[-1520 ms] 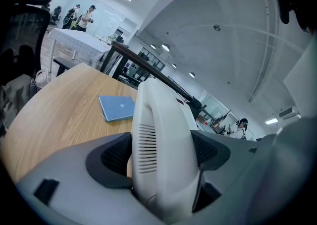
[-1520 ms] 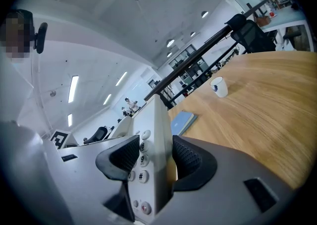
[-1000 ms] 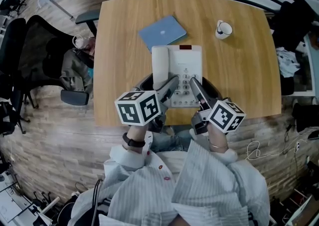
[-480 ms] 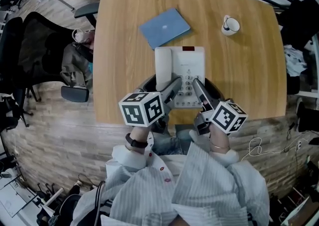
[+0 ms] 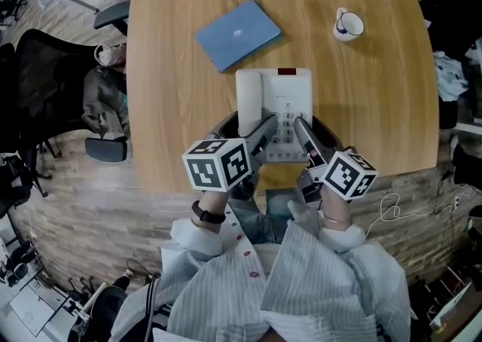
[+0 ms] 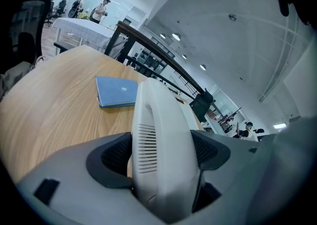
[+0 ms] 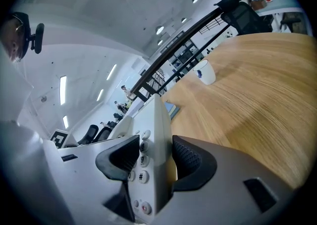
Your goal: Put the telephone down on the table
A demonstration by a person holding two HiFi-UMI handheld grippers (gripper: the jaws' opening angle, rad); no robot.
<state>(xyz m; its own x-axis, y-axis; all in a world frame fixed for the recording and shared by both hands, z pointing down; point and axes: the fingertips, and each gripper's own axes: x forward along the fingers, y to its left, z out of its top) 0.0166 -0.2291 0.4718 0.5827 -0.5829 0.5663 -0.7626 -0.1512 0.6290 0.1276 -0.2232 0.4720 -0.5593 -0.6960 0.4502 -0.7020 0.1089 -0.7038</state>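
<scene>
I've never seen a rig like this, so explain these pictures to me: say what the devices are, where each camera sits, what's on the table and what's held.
There is no robot here: a person holds a two-jaw gripper in each hand. The cubes with square markers are parts of those grippers. The head view comes from a camera on the person's head, looking down; the left gripper shows at its left, the right gripper at its right. The other two views come from a camera riding on each gripper, looking along its jaws. On the table lie a blue notebook and a mug. Both grippers are shut on a white telephone: the left on its handset side, the right on its keypad edge. Whether the telephone rests on the table cannot be told.
</scene>
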